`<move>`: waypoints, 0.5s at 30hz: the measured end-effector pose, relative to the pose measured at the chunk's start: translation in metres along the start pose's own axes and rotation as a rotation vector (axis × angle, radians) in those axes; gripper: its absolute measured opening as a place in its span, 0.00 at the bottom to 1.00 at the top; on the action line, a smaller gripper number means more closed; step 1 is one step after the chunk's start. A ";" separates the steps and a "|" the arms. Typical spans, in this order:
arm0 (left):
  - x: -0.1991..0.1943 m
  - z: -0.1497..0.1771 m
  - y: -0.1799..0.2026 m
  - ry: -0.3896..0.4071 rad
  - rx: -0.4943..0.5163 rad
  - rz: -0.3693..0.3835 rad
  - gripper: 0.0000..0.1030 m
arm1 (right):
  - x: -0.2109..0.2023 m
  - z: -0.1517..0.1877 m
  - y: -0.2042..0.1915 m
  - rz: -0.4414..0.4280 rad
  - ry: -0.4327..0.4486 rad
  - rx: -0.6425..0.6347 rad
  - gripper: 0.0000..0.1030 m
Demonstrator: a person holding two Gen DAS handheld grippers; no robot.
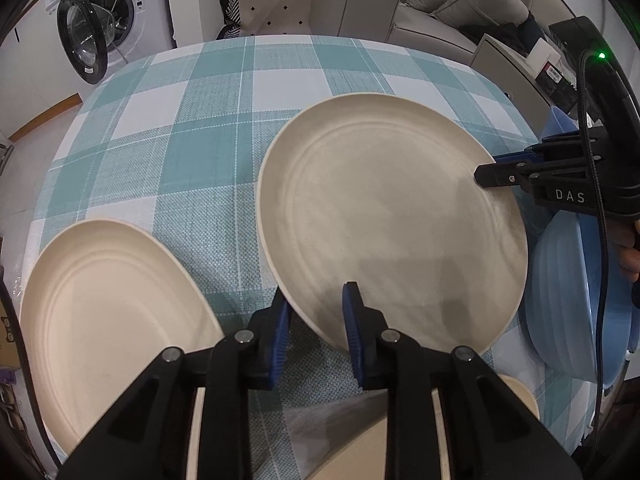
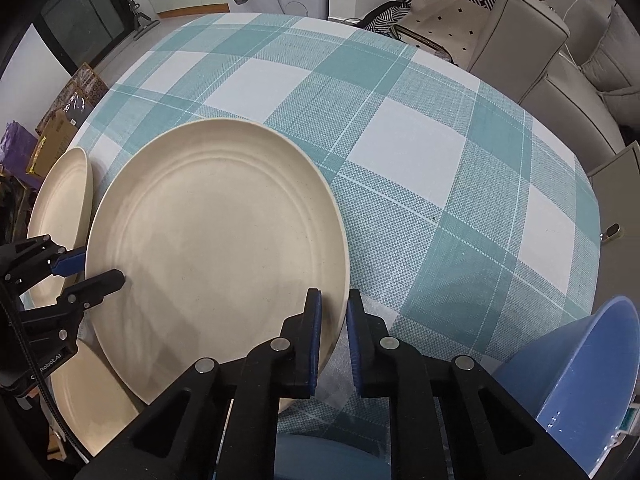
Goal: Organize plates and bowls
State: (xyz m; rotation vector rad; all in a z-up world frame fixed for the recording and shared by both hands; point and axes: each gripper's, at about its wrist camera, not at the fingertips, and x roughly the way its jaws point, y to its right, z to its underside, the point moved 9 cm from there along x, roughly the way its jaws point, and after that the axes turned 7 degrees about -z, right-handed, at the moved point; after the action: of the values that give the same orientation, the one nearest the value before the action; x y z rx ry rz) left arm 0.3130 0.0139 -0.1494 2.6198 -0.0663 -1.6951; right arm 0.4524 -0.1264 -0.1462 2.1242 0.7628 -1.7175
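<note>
Left wrist view first: nearest the lens, the left gripper [image 1: 316, 312] has its jaws astride the near rim of a large cream plate [image 1: 392, 216], one blue pad outside the rim and one on the plate's inner face; whether the pads press the rim cannot be told. The plate rests on the teal-and-white checked tabletop [image 1: 208, 120]. A second cream plate [image 1: 112, 308] lies to the left on the cloth, just beside the first. At the lower edge, under the gripper, part of a third cream plate [image 1: 516, 396] shows. On the right, blue bowls [image 1: 568, 300] stand just beyond the large plate's edge.

Right wrist view: the right gripper [image 2: 334, 312] pinches the opposite rim of the same plate, jaws pressed onto it from both sides. A blue bowl [image 2: 580, 392] stands tilted at lower right. Farther off, a washing machine [image 1: 108, 12] with its door open and a grey sofa [image 1: 440, 4] stand past the tabletop.
</note>
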 end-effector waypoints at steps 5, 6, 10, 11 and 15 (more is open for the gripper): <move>-0.006 -0.004 -0.006 0.022 -0.017 -0.011 0.23 | -0.006 -0.003 -0.004 -0.002 0.022 -0.004 0.12; -0.008 -0.005 -0.007 0.028 -0.019 -0.011 0.23 | -0.009 -0.003 -0.004 -0.002 0.027 -0.005 0.12; -0.015 -0.007 -0.012 0.048 -0.031 -0.014 0.23 | -0.015 -0.005 -0.008 -0.006 0.044 -0.008 0.12; -0.018 -0.007 -0.013 0.055 -0.033 -0.017 0.23 | -0.018 -0.006 -0.010 -0.006 0.051 -0.012 0.12; -0.027 -0.008 -0.018 0.078 -0.047 -0.022 0.23 | -0.028 -0.007 -0.015 -0.005 0.074 -0.017 0.12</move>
State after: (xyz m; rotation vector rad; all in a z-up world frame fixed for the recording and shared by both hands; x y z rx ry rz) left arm 0.3098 0.0332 -0.1222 2.6584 0.0035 -1.5788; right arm 0.4451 -0.1161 -0.1164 2.1875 0.8003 -1.6369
